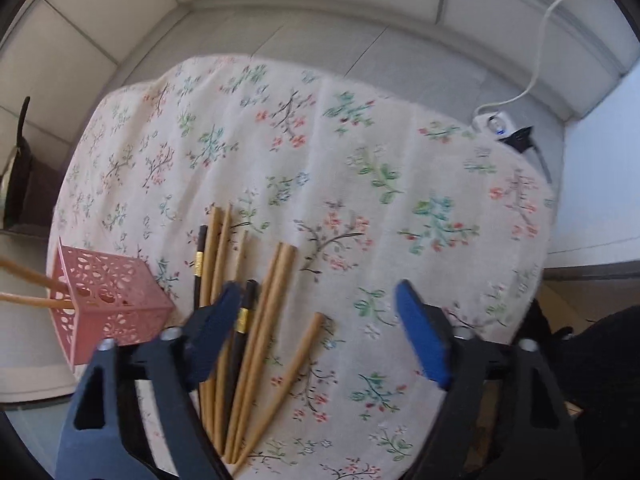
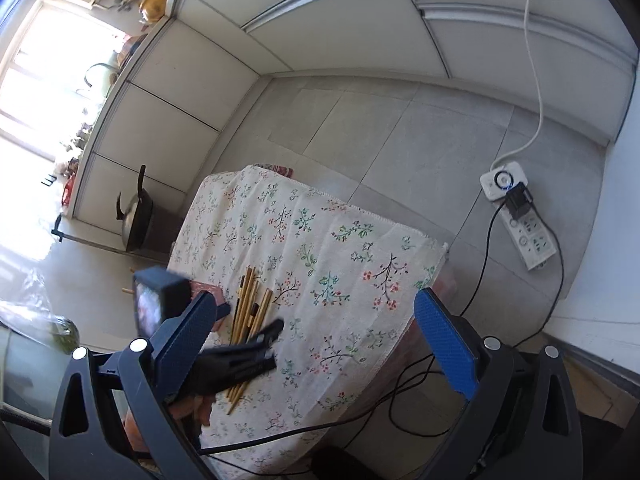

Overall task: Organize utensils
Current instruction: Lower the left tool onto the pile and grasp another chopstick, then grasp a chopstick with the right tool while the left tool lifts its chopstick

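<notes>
Several wooden chopsticks (image 1: 256,340) and two black ones (image 1: 243,320) lie in a loose bundle on the floral cloth (image 1: 360,168). A pink perforated holder (image 1: 112,300) lies on its side at the cloth's left edge, with two wooden chopsticks (image 1: 28,288) sticking out of it. My left gripper (image 1: 316,328) is open and empty, low over the bundle, its left finger over the black chopsticks. My right gripper (image 2: 320,344) is open and empty, held higher above the table. In the right wrist view the left gripper (image 2: 240,352) sits over the chopsticks (image 2: 252,308).
The small cloth-covered table (image 2: 340,272) stands on a tiled floor. A power strip (image 2: 520,216) with cables lies on the floor to the right. A pan (image 2: 136,216) leans against the wall at the left. Cables run under the table's near edge.
</notes>
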Motion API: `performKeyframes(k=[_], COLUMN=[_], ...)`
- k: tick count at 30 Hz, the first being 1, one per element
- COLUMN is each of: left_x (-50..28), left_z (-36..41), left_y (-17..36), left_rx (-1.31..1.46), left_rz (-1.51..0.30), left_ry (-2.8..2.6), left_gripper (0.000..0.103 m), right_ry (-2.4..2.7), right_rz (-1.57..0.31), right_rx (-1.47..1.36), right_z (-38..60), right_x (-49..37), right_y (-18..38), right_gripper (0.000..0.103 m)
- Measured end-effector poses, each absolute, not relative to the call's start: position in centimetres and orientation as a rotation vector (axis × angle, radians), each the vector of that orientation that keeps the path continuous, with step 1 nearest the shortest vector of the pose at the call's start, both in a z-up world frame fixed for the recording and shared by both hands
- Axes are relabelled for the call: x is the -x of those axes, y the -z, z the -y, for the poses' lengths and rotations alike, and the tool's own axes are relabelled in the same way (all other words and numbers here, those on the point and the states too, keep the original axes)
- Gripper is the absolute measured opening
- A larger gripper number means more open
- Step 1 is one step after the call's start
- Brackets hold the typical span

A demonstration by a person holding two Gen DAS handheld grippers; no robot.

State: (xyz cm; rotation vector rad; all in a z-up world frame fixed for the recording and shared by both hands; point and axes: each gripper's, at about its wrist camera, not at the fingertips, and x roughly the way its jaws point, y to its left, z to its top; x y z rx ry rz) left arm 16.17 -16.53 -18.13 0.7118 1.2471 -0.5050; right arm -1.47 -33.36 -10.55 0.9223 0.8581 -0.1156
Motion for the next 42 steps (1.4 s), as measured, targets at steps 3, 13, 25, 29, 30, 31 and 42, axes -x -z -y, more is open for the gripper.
performKeyframes(k=[3,13,25,29,30,31,42], left_x=[-17.6,-20.8,-20.9,-22.0,-22.2,-22.2,-14.8], left_z=[16.8,15.5,15.6,14.8,14.5,14.3,11.3], left_y=[18.4,19.9,22.0,21.9,21.9,21.8,15.6], left_rx=[-0.747,-0.724,-0.746,-0.643,-0.616,-0.598,-0.619], left_rz=[-1.254,-1.358,-1.382,-1.427,-1.428,-1.421,-0.967], left_ry=[0.461,0.410,0.477,0.484,0.486,0.488,0.415], left_gripper=[0.060,0.018,0.008,0.008,0.008,0.007,0.004], right_ry=[0.090,0.074,0.070,0.061,0.060,0.062,0.107], right_rz=[-0.891,-0.937,-0.978,-1.005,-1.009,-1.013,-1.043], right_rx=[-0.924,-0.934,-0.929,-0.948,-0.947,-0.946,-0.932], right_z=[33.2,33.3,32.9,32.8,32.6,32.6,31.4], right_x=[1.0,0.6,0.0,-0.3,-0.4,-0.5,-1.5], right_y=[11.1,12.0,12.8,13.4,13.5,13.6,14.5], right_gripper=[0.096,0.096,0.096,0.096,0.096,0.096,0.096])
